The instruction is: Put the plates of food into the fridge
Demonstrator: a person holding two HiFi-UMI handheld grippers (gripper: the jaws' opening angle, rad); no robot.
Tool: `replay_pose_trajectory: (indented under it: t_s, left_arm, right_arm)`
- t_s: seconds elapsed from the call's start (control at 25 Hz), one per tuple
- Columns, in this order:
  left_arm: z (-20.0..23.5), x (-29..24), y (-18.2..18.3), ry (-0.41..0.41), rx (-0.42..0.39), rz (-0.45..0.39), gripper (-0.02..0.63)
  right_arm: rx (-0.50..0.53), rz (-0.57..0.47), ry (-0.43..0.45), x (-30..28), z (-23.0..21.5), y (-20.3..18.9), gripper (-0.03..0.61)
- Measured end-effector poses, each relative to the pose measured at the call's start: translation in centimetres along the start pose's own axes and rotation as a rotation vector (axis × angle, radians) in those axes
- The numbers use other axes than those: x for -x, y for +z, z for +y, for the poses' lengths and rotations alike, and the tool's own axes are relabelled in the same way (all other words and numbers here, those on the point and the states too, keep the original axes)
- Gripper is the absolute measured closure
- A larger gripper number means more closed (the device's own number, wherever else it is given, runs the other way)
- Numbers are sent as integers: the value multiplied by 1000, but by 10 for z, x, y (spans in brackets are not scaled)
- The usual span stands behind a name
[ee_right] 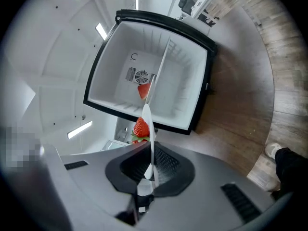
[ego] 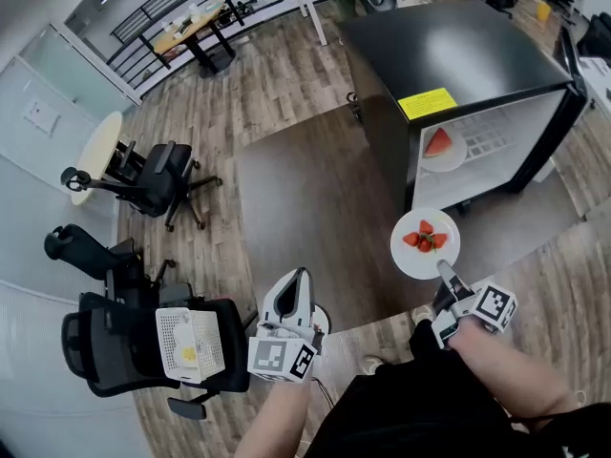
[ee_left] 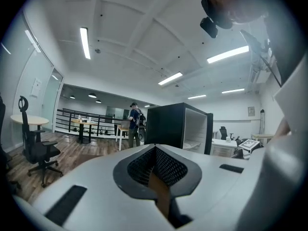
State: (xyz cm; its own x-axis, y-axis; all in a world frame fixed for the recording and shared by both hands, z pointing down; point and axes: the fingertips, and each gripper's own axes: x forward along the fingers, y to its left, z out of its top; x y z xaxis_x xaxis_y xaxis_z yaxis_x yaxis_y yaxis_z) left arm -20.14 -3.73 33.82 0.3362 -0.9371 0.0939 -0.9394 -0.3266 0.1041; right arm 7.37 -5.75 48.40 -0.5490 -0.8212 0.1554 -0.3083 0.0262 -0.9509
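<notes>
Step in hand: the carry to the fridge [ego: 458, 55].

- The right gripper [ego: 445, 273] was clamped down tight on the near rim of the strawberry plate [ego: 425, 264]. It held the plate out flat in the air, short of the fridge opening and just below it in the head view.
- The right gripper view showed the rim edge-on between the closed jaws [ee_right: 149, 166]. One of the strawberries [ego: 424, 239] stood just past them, and the rest were bunched at the plate's middle.
- The fridge stood open towards the person. The watermelon plate [ego: 459, 157] was already on the shelf inside, at the shelf's left end in the head view, with the slice [ego: 436, 142] lying on it.
- The shelf's right end looked free, and so did the compartment beside it. The door itself was not in view.
- The left gripper [ego: 297, 282] had its jaws together with nothing between them. It was held level in front of the person, well apart from both plate and fridge.

Judgement: one plate was stowed and this one was roughly mid-carry.

The next move calls for:
- running the plate level through the opening;
- setting it on the shelf's right end, clear of the watermelon plate.

A pinch on one rim gives poor support, so any dip could send the berries rolling. The jaws should part only once the plate's base rests on the shelf.
</notes>
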Motion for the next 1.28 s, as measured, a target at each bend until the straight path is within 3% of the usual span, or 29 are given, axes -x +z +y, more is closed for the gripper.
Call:
replay_pose_trajectory:
  t_s: [0.32,0.76,1.28]
  left_arm:
    - [-28,-43,20,-59,-41,-16,611]
    - [-66,-94,32,-96,-68,-40,611]
    - [-95,-136,41,-49,-62,-49,611]
  right_arm:
    - [8,-72,-51,5,-11,62,562]
    - [-16,-182,-27,10,-17,153,562]
    - [-3,-198,-29,0,-25,231,562]
